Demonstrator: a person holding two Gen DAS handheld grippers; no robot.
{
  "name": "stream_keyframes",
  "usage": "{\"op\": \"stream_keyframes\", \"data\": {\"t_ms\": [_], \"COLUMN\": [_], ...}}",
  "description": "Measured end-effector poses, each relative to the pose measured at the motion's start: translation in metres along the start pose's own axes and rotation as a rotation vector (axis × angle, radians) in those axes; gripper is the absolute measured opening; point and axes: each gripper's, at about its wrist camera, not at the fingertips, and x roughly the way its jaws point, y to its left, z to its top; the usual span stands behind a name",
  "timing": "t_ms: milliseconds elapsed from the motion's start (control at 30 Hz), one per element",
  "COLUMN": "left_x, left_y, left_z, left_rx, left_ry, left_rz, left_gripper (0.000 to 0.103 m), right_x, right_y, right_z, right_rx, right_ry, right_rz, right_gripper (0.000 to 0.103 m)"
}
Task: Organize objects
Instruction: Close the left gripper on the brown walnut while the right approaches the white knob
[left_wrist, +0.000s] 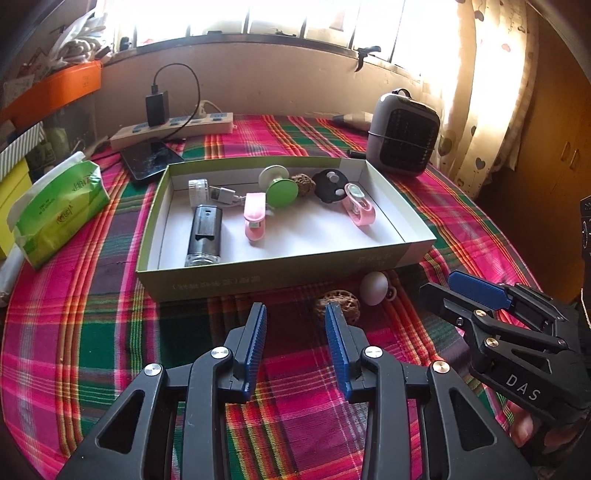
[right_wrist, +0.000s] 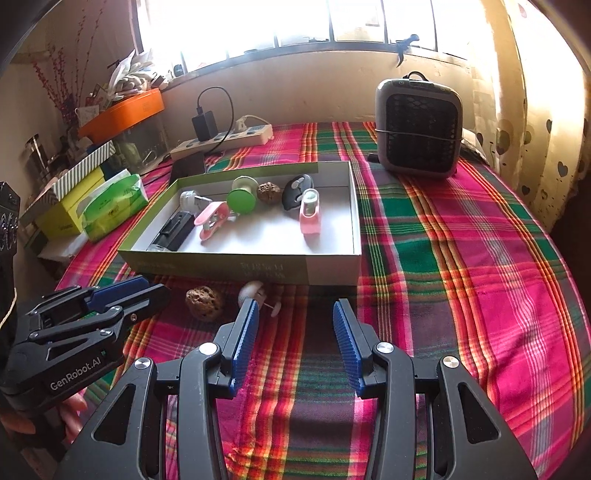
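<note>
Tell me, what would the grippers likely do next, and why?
Probably the left gripper eases forward onto the walnut. Its jaws are open and empty, and the walnut and white egg lie outside the box, just ahead.

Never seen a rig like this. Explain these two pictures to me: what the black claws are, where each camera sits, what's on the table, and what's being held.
The black claws are hand-held grippers, one in each of a person's hands, with a camera on each looking along its fingers. One picture is from the left gripper, the other from the right gripper; each also shows the other gripper at its edge. On the plaid cloth sits an open box of small items. In front of it lie a brown walnut and a white egg-shaped piece. Both grippers are open and hold nothing.
</note>
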Motion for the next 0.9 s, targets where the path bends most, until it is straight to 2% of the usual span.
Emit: {"op": "stream_keyframes", "data": {"t_ms": [67,267,633,900], "left_x": [0.003,0.013,0.031,0.032], "left_y": [-0.004,-0.013,-0.021,-0.016], "left_z": [0.0,0.001,0.005,0.006], "left_rx": [0.005,0.03,0.055,0.035], "left_ry": [0.009,0.026,0.059,0.057], "left_rz": [-0.023,-0.043,-0.026,-0.015], "left_gripper": [0.038,0.039,0.039,0.038], "right_x": [0.0,-0.003,0.0,0.004], "right_y": [-0.002,-0.009,-0.015,-0.015], "right_z": [-0.001,-0.002,-0.003,-0.002], "right_rx": [0.007,0.024,0.038,0.038], "right_ry": [0.002,-0.002,0.005,0.014], "right_rz": [0.0,-0.003,0.0,0.001], "right_gripper": [0.044,0.045,0.048,0.048]}}
